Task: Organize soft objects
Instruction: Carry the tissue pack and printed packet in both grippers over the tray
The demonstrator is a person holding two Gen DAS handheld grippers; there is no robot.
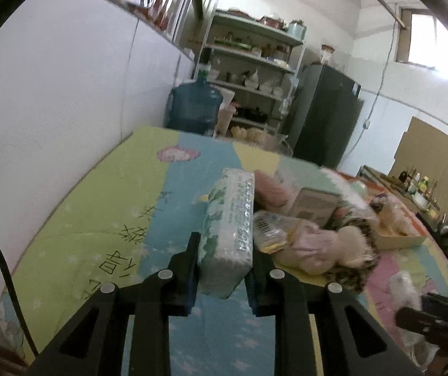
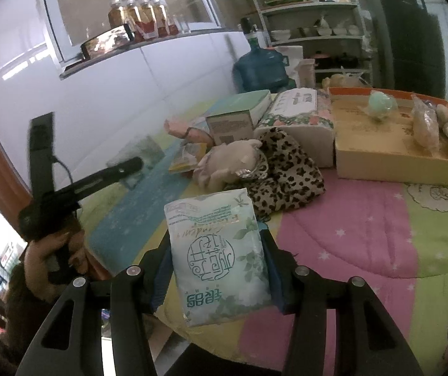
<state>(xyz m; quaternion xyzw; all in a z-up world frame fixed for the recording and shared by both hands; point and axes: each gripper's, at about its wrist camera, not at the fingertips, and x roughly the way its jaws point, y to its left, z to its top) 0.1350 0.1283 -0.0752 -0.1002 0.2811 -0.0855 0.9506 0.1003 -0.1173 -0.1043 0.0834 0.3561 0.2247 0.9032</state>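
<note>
My left gripper point(image 1: 224, 269) is shut on a pale green tissue pack point(image 1: 228, 235), held on edge above the colourful quilt point(image 1: 114, 213). My right gripper point(image 2: 216, 269) is shut on a second tissue pack point(image 2: 217, 260) with green leaves and print, held face up. A beige plush toy point(image 2: 227, 163) lies on a leopard-print cloth point(image 2: 286, 172) in the middle of the quilt; both also show in the left wrist view point(image 1: 327, 244). The left gripper also appears in the right wrist view point(image 2: 120, 169), blurred, with its tissue pack point(image 2: 144, 153).
An open cardboard box lid point(image 2: 380, 159) holds a green ball point(image 2: 380, 105) and bagged items point(image 2: 424, 128). A floral tissue box point(image 2: 299, 119) and a small carton point(image 2: 231, 125) stand behind the plush. A water jug point(image 1: 195, 106), shelves point(image 1: 255, 72) and a fridge point(image 1: 324, 116) lie beyond.
</note>
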